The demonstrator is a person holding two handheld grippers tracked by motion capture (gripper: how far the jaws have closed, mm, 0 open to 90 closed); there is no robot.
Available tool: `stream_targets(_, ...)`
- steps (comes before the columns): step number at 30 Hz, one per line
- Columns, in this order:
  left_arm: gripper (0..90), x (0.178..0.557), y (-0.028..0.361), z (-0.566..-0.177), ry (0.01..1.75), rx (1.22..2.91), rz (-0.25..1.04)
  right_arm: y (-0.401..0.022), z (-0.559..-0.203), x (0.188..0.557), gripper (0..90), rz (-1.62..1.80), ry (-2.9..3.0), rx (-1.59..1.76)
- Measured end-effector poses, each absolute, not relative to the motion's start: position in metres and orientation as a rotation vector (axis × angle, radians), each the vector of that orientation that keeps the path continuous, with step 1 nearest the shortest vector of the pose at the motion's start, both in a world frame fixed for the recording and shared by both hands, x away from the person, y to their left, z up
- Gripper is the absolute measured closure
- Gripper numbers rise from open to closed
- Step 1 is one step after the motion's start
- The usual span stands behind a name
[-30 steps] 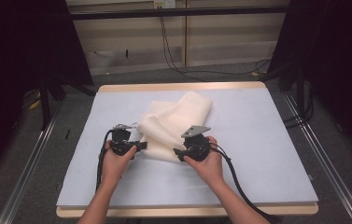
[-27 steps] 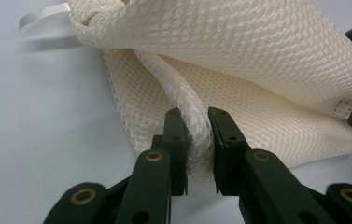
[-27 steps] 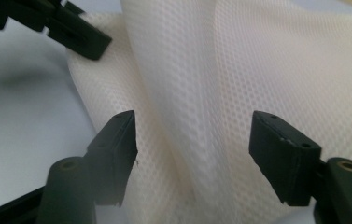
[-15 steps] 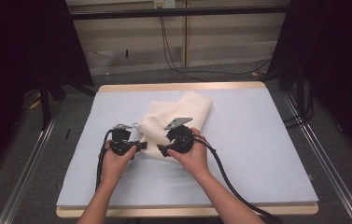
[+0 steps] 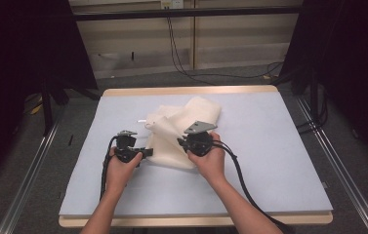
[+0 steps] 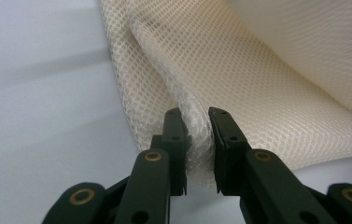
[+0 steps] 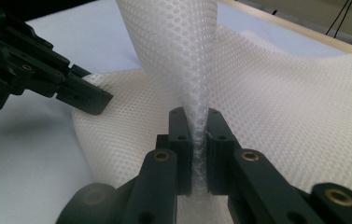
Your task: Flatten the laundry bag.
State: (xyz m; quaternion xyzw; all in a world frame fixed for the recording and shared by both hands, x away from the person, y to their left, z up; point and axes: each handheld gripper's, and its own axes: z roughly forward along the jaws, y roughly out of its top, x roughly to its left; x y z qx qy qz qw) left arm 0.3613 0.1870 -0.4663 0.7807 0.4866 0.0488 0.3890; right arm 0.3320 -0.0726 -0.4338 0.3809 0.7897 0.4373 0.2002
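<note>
A cream mesh cloth (image 5: 181,131) lies crumpled near the middle of a pale blue padded table (image 5: 279,146), and both grippers grip it at its near edge. Compared with a second ago, the right gripper (image 5: 184,141) has shifted left along the cloth toward the left gripper (image 5: 147,152). The right jaws have just been closing, and they now pinch a raised fold of the mesh between them. That fold stands up in a cone shape where before the cloth lay flatter there. The left gripper has stayed put at the cloth's left corner, its jaws clamped on a bunched edge.

The cloth is a soft net of small honeycomb holes, thin enough to look slightly see-through where it is gathered. The jaws are flat black bars with brass-coloured rivets.

The right gripper view shows the fold (image 7: 187,60) rising steeply from the pinched jaws, with the left gripper (image 7: 87,100) resting just beside the cloth's edge. The left gripper view shows a doubled edge (image 6: 197,126) squeezed between the pads. The high view adds the wooden table rim (image 5: 191,90) and, seemingly, a small white tag (image 5: 141,122) at the cloth's far left.
</note>
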Motion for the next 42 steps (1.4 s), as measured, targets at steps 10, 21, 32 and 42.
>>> stream_targets(10, 77.7, 0.361, 0.185, -0.468, 1.245, 1.990, 0.137, -0.133, -0.434, 0.309, 83.6, 1.312, 2.060, 1.218)
stream_targets(21, 77.4, 0.360, 0.182, -0.467, 1.242, 1.988, 0.155, -0.170, -0.440, 0.291, 82.6, 1.367, 1.979, 1.310)
stream_targets(32, 76.6, 0.361, 0.181, -0.467, 1.233, 2.007, 0.165, -0.182, -0.446, 0.281, 81.6, 1.372, 1.965, 1.339)
stream_targets(42, 75.3, 0.360, 0.180, -0.466, 1.234, 2.010, 0.176, -0.193, -0.451, 0.272, 71.4, 1.365, 1.973, 1.371)
